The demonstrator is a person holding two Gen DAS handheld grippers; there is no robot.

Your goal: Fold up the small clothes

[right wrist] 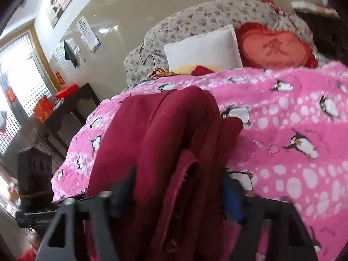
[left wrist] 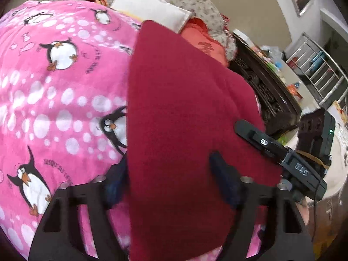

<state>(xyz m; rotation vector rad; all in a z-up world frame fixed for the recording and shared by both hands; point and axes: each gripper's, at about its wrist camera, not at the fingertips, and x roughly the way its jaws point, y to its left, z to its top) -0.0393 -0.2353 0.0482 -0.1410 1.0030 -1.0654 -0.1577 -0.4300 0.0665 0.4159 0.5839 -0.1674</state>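
A dark red garment (left wrist: pixel 184 108) hangs over a pink penguin-print blanket (left wrist: pixel 54 87). My left gripper (left wrist: pixel 169 174) is shut on the garment's near edge; the cloth runs between its blue-padded fingers (left wrist: pixel 224 180) and covers much of them. The right gripper's black finger (left wrist: pixel 254 137) lies against the cloth's right edge. In the right wrist view the garment (right wrist: pixel 156 141) is bunched in thick folds, and my right gripper (right wrist: pixel 176 187) is shut on it over the blanket (right wrist: pixel 282 141).
A white pillow (right wrist: pixel 204 50), a red heart cushion (right wrist: pixel 276 47) and a floral quilt (right wrist: pixel 195 19) lie behind the blanket. A dark carved table (left wrist: pixel 267 95) stands beside the bed, with a metal rack (left wrist: pixel 322 71) beyond. Another dark table (right wrist: pixel 71 108) holds red boxes.
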